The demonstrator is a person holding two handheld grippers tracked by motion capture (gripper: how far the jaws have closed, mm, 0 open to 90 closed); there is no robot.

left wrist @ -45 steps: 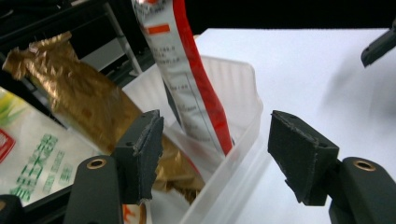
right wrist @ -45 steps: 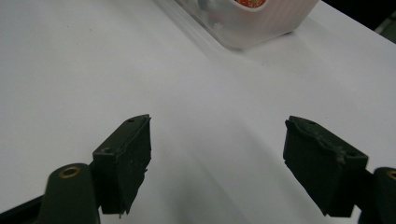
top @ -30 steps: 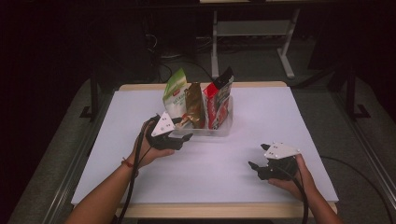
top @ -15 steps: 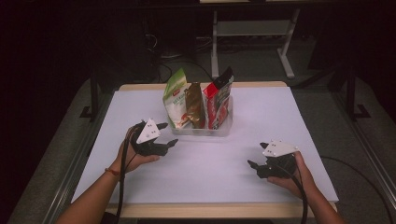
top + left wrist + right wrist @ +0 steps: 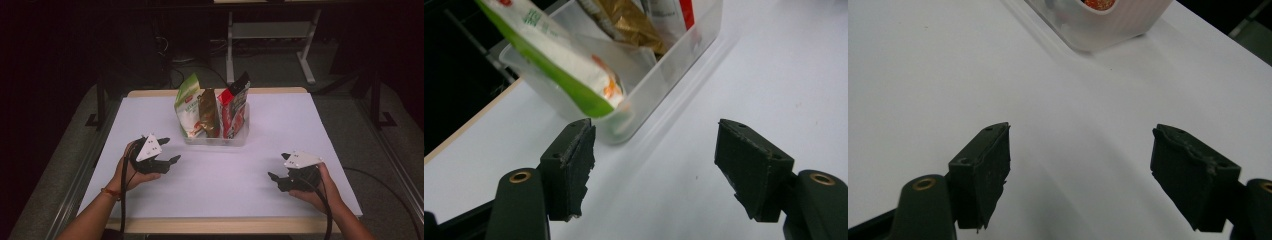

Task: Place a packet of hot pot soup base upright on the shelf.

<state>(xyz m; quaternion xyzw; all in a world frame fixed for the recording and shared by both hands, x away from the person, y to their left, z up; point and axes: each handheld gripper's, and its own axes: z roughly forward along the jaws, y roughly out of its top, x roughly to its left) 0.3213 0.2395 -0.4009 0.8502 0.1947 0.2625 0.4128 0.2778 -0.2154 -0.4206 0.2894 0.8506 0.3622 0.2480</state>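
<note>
On the white table (image 5: 220, 185), both grippers' fingers are spread and empty; the left gripper (image 5: 654, 165) view adds the green pouch (image 5: 559, 65) leaning in its clear bin (image 5: 664, 75).

Green-white pouch (image 5: 187, 105), gold pouch (image 5: 208, 111), red-black pouch (image 5: 234, 107); clear bin (image 5: 215, 138); white tbl (image 5: 220, 175).

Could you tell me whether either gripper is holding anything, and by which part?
Nothing is held: the left gripper and the right gripper are both open and empty above the table.

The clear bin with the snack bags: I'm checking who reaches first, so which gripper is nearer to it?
Left. The left gripper sits open just off the clear bin's front left corner; the right gripper rests open farther off, toward the table's front right.
</note>
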